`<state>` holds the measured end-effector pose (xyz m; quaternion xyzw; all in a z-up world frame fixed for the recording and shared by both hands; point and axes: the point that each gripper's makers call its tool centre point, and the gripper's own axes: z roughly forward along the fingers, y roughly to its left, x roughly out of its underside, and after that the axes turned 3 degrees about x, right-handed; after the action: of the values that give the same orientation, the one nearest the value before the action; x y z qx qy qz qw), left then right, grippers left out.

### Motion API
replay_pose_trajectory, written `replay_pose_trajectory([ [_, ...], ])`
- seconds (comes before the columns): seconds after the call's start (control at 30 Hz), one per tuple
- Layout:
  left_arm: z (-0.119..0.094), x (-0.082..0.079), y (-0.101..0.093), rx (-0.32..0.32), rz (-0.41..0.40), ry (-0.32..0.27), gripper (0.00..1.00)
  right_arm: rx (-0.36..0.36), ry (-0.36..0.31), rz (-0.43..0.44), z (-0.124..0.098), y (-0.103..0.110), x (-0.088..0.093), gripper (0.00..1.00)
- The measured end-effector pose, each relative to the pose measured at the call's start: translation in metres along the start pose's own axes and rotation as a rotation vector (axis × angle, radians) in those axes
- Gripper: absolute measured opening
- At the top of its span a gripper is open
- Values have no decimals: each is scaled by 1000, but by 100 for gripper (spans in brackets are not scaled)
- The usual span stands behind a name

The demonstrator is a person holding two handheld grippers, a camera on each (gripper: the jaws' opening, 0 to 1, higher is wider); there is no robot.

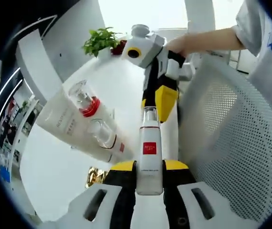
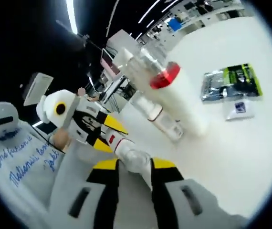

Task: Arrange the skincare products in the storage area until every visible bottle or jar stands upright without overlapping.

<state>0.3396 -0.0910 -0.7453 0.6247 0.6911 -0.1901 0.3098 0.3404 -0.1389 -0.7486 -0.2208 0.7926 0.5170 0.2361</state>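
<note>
A slim clear bottle with a red label (image 1: 149, 155) lies between the yellow pads of my left gripper (image 1: 149, 166), which is shut on its body. My right gripper (image 1: 161, 107) comes in from above and closes on the bottle's clear cap (image 1: 150, 113). In the right gripper view that cap (image 2: 135, 160) sits between my right gripper's (image 2: 135, 166) jaws, and the left gripper (image 2: 102, 133) holds the labelled end. A tall cream bottle with a red collar (image 1: 71, 119) (image 2: 181, 98) and a smaller clear-capped bottle (image 1: 106, 138) (image 2: 159, 118) are on the white table.
A white mesh chair (image 1: 231, 143) is close on the right. A potted plant (image 1: 100, 40) stands at the table's far end. Foil and green packets (image 2: 231, 82) and a small sachet (image 2: 241, 109) lie on the table (image 2: 250, 157). A person's arm (image 1: 207, 40) holds the right gripper.
</note>
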Motion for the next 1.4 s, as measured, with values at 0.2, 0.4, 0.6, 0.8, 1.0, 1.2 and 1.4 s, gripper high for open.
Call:
replay_pose_trajectory([
  [0.2,-1,-3,2,-3,-9,-17,16,-79,-103,135,0,2,-8,26],
  [0.4,-1,-4,2,-6,-14,-27,16,-109,-164,236,-3,0,-10,24],
  [0.6,1,-8,2,-7,-16,-42,16,-168,-209,338,-3,5,-17,22],
  [0.8,2,-7,3,-14,-14,-30,17,-156,-218,344,-3,4,-20,21],
  [1.0,3,-6,6,-30,-6,-28,17,-141,-230,369,-3,4,-24,19],
  [1.2,3,-5,9,-54,25,-33,18,-110,-244,358,-3,7,-28,18],
  [1.4,7,-3,8,-41,52,-25,18,-71,-236,308,-3,8,-31,17],
])
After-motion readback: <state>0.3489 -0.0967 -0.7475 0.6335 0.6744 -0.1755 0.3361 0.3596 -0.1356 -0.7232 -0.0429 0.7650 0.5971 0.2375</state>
